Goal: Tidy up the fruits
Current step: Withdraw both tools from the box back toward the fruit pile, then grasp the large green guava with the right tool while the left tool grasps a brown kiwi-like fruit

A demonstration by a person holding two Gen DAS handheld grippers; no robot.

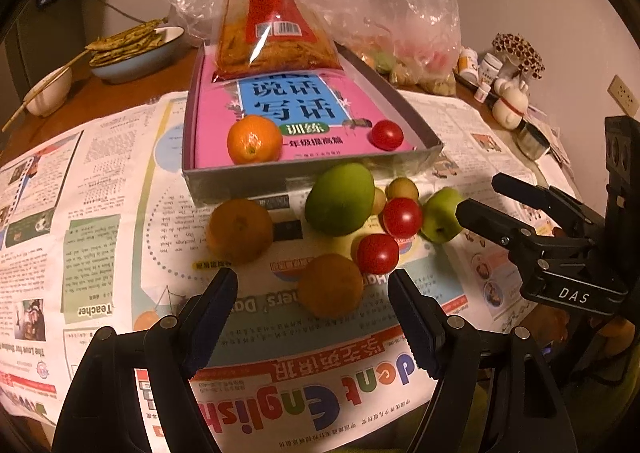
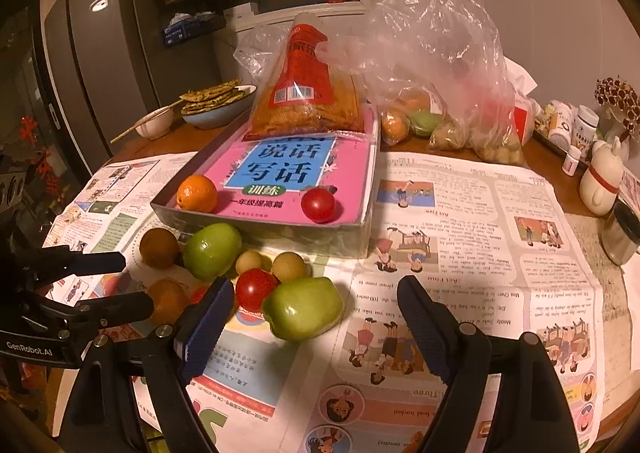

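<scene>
Standing wide and empty, the left gripper (image 1: 312,281) is aimed at a brown fruit (image 1: 330,285) and the right gripper (image 2: 316,293) at a green fruit (image 2: 303,308), ready for the box (image 1: 304,181)

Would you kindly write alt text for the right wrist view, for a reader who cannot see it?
An open hand-held gripper hovers over a green apple on a newspaper-covered table, among small tomatoes and brown fruits. Behind them, a shallow box holds a pink book, an orange and a tomato. The other hand-held gripper enters from the left.
</scene>
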